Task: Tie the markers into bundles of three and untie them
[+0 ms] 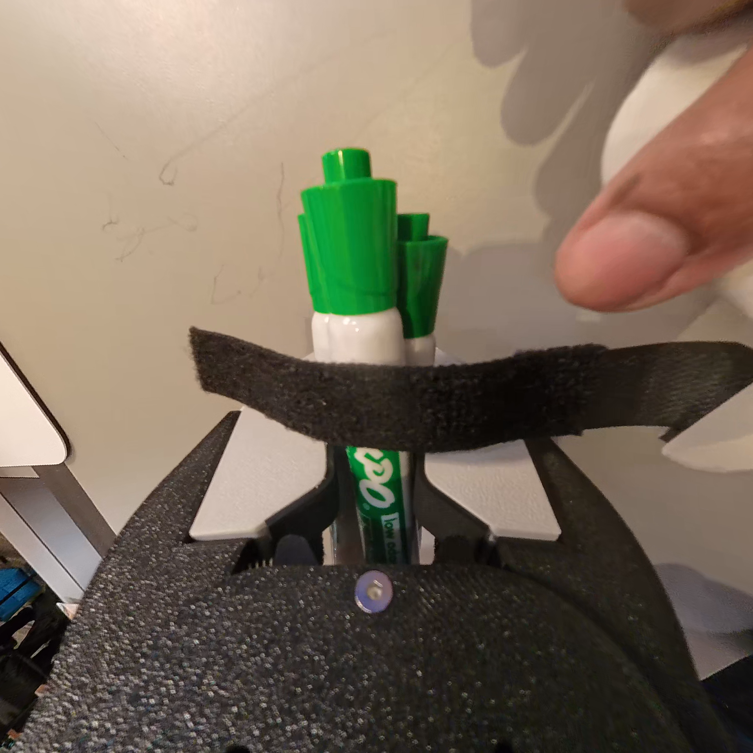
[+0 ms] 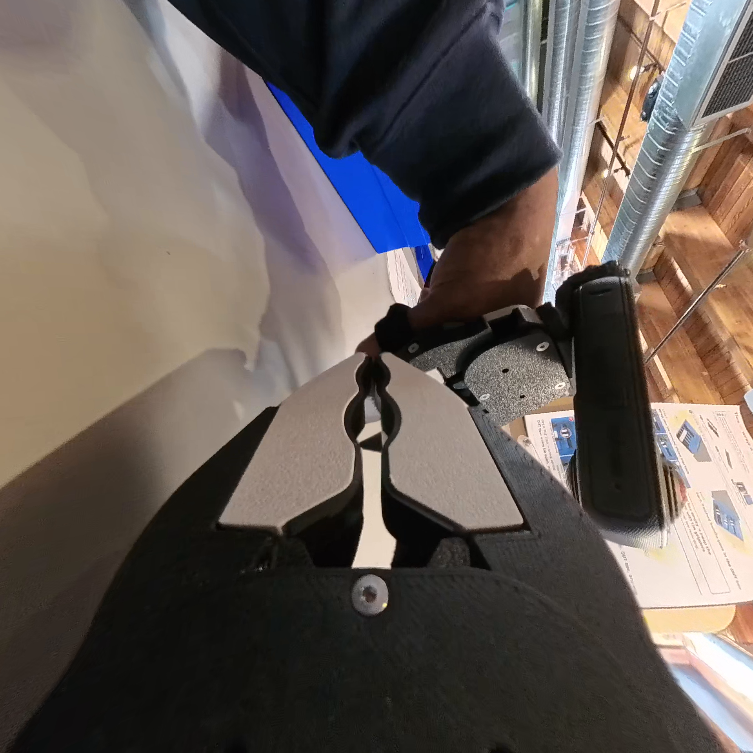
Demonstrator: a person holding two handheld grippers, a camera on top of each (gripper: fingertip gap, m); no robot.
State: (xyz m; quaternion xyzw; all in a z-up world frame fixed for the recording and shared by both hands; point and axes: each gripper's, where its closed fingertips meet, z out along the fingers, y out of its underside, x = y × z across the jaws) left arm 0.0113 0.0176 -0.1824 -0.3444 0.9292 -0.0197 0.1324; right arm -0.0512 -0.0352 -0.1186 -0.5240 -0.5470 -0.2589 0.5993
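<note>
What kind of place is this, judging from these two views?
Probably an indoor workshop or converted industrial loft. The right wrist view shows exposed metal ducts against a wooden plank ceiling, and printed instruction sheets on a surface. The left wrist view shows a plain white worktable.

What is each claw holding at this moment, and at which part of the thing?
The left claw holds a bundle of green markers by the barrels, caps pointing away. The right claw is closed on the end of a black strap.

Fuzzy black strap [image 1: 407, 399], glossy plastic markers [image 1: 354, 260]
</note>
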